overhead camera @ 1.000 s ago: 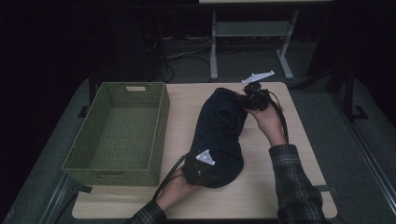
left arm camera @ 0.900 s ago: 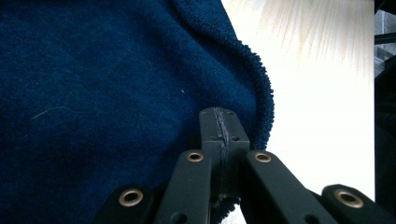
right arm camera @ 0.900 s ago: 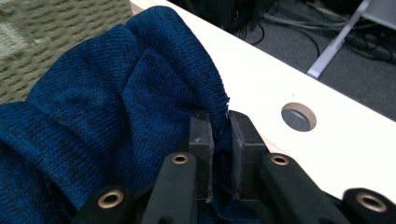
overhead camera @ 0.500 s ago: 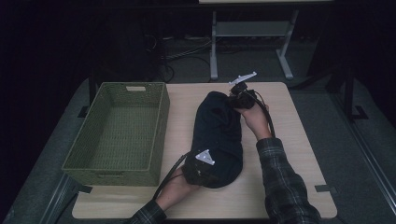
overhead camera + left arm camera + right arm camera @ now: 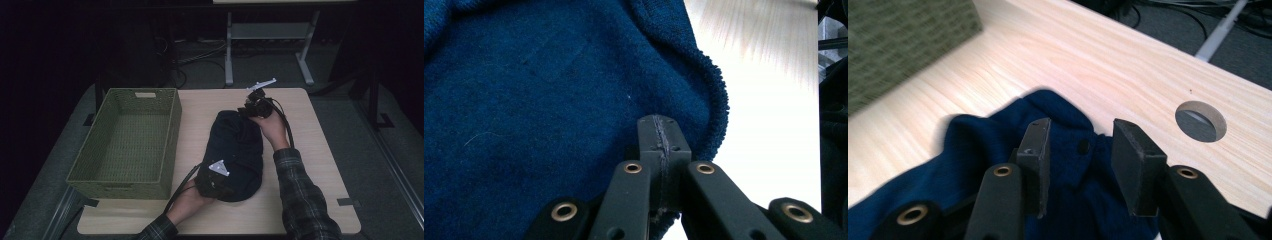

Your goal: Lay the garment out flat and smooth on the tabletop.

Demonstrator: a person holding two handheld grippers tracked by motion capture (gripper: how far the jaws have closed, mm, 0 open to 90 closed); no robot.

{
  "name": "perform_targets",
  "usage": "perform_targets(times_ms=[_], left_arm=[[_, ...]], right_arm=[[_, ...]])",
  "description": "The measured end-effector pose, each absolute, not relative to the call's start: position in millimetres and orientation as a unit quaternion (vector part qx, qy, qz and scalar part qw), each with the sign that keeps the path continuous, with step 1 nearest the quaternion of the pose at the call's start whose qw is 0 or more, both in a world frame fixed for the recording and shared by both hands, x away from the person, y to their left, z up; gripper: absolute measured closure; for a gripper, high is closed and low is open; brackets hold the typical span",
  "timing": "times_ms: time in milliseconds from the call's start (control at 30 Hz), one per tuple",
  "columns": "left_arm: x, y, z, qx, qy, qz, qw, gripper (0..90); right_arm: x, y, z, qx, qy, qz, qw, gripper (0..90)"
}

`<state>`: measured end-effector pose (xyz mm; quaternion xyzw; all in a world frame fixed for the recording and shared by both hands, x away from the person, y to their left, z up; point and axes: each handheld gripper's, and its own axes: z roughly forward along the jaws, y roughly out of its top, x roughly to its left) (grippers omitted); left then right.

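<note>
A dark blue garment point(image 5: 236, 150) lies bunched lengthwise on the desk point(image 5: 320, 165), just right of the green woven basket point(image 5: 125, 140), which sits at the desk's left edge. At the garment's near end, the left claw point(image 5: 659, 135) is clamped tight on a fold of the knit fabric beside its ribbed hem. At the garment's far end, the right claw point(image 5: 1080, 150) has just been opening, its jaws standing apart over the cloth with blue fabric showing between them but not pressed. A round hole point(image 5: 1200, 121) in the desk lies beyond the garment.
</note>
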<state>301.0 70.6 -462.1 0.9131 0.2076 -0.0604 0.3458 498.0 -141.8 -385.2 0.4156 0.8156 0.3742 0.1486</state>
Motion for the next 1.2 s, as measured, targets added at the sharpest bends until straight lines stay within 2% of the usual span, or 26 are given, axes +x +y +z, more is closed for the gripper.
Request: perform_targets(times_ms=[100,300,367,533,700,833,1200], left_arm=[[301.0,70.5,-462.2,0.913,0.208,-0.061,0.346,90.0],[301.3,70.8,-462.4,0.912,0.210,-0.063,0.348,90.0],[301.2,70.6,-462.3,0.911,0.211,-0.062,0.349,90.0],[302.3,73.8,-456.1,0.908,0.211,-0.051,0.360,85.6],[305.2,82.4,-439.8,0.899,0.218,-0.035,0.378,85.5],[312.3,91.5,-424.8,0.882,0.245,0.006,0.403,89.9],[357.5,96.0,-420.4,0.858,0.331,0.099,0.381,90.0]], right_arm=[[489.9,-150.0,-375.2,0.415,0.811,0.386,0.145,62.8],[462.3,-168.4,-373.7,0.414,0.811,0.391,0.133,85.6],[450.1,-176.1,-378.1,0.412,0.812,0.391,0.134,89.8],[426.9,-188.4,-389.1,0.408,0.816,0.388,0.135,90.0],[405.9,-194.8,-399.2,0.403,0.819,0.387,0.130,90.0],[389.3,-196.3,-408.9,0.395,0.823,0.388,0.131,90.0],[361.3,-191.4,-436.4,0.384,0.836,0.376,0.112,90.0]])
